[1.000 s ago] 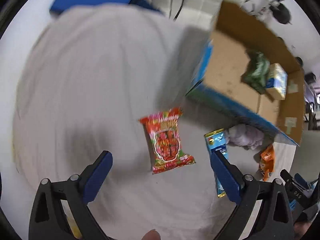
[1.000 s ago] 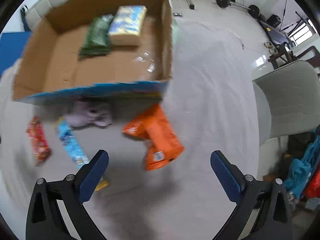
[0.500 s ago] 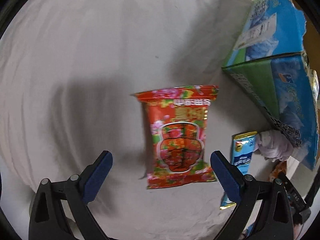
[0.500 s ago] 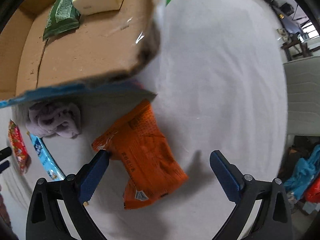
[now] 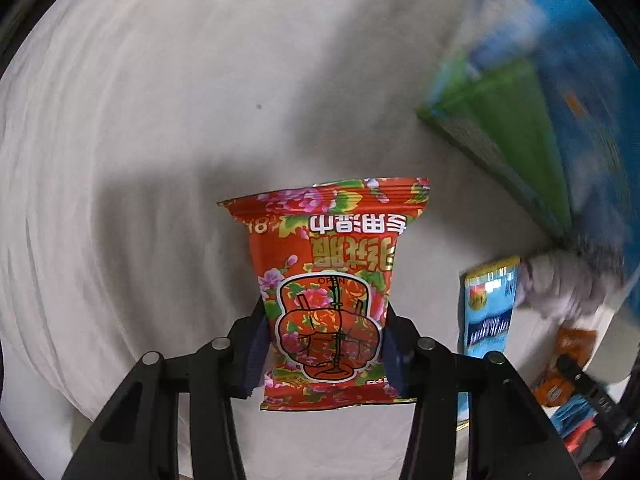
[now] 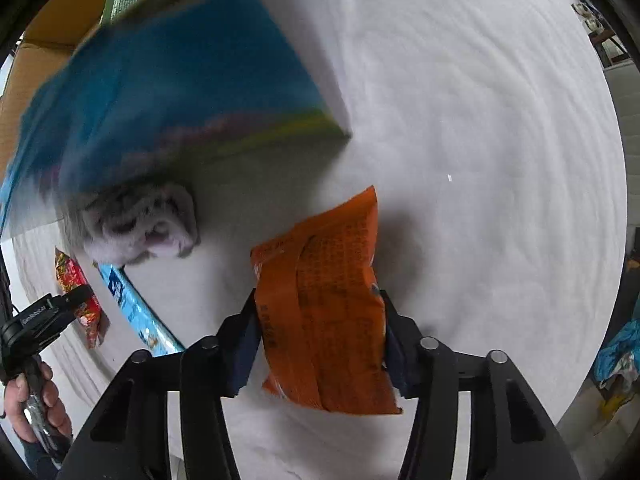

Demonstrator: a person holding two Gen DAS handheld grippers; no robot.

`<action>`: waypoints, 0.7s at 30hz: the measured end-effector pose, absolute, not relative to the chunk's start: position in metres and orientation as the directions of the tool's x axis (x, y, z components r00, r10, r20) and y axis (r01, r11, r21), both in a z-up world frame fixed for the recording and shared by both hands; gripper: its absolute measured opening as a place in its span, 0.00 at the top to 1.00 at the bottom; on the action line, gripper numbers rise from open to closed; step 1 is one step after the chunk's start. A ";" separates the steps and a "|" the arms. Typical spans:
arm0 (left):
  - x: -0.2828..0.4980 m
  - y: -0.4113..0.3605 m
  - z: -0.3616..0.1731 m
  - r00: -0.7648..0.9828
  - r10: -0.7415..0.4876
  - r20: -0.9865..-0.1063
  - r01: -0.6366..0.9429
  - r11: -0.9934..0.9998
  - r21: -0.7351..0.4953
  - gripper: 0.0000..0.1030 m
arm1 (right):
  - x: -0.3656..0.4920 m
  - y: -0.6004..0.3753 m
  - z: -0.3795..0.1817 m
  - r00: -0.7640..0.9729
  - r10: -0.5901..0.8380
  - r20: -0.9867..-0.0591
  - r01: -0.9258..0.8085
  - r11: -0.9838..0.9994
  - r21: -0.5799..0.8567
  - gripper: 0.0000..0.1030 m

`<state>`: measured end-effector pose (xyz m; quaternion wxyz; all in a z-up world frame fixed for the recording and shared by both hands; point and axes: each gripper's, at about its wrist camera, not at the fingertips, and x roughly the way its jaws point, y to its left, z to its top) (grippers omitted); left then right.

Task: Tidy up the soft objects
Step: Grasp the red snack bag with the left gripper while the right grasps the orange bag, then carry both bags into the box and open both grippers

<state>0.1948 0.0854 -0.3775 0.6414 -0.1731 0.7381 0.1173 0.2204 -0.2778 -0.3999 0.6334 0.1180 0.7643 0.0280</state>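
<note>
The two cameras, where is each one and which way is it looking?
Left wrist: sits on the left gripper, looking down at the red packet between its closing jaws.
Right wrist: sits on the right gripper, looking down at the orange packet between its closing jaws; a hand shows at the left edge.
Both see: white cloth, blue box, blue packet.

At the lower centre of the left wrist view, the red flowered plastic wipes packet (image 5: 326, 300) carries upside-down large Chinese characters in white and gold, the digits "18" near its upper left corner, and the small word "OPEN" above its flap outline. The print on the light blue foil packet (image 5: 488, 312) at right is too blurred to read. In the right wrist view, the orange plastic packet (image 6: 328, 312) shows rows of fine print, too small to make out.
</note>
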 end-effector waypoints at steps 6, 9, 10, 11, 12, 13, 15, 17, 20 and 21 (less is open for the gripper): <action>0.155 0.028 -0.371 -0.136 -0.065 -0.989 -0.224 0.974 -0.033 0.57 | 0.180 -0.270 -0.397 -0.207 0.228 -0.951 0.118 0.971 0.207 0.50; 0.137 0.002 -0.377 -0.146 -0.033 -0.989 -0.137 0.991 -0.013 0.57 | 0.160 -0.267 -0.400 -0.216 0.230 -0.949 0.124 0.971 0.206 0.50; 0.133 -0.004 -0.381 -0.150 -0.009 -0.989 -0.111 0.994 0.007 0.57 | 0.153 -0.265 -0.402 -0.216 0.227 -0.950 0.129 0.971 0.203 0.50; 0.129 -0.010 -0.386 -0.153 0.011 -0.988 -0.086 0.996 0.025 0.56 | 0.151 -0.264 -0.403 -0.218 0.225 -0.950 0.131 0.971 0.200 0.50; 0.126 -0.015 -0.387 -0.139 0.030 -0.990 -0.068 0.997 0.040 0.56 | 0.150 -0.260 -0.405 -0.221 0.219 -0.950 0.135 0.972 0.193 0.50; 0.124 -0.017 -0.387 -0.127 0.041 -0.991 -0.061 0.997 0.049 0.56 | 0.147 -0.259 -0.408 -0.225 0.215 -0.950 0.142 0.972 0.186 0.50; 0.120 -0.025 -0.387 -0.126 0.049 -0.991 -0.050 0.997 0.056 0.56 | 0.142 -0.259 -0.413 -0.234 0.201 -0.951 0.147 0.974 0.170 0.49; 0.120 -0.043 -0.386 -0.126 0.048 -0.991 -0.045 0.998 0.054 0.56 | 0.137 -0.257 -0.416 -0.232 0.178 -0.956 0.149 0.978 0.146 0.49; 0.125 -0.046 -0.384 -0.123 0.043 -0.991 -0.044 0.998 0.048 0.56 | 0.121 -0.252 -0.420 -0.242 0.166 -0.956 0.134 0.981 0.137 0.49; 0.126 -0.043 -0.385 -0.122 0.042 -0.992 -0.045 0.998 0.048 0.56 | 0.114 -0.249 -0.422 -0.244 0.163 -0.956 0.133 0.982 0.133 0.50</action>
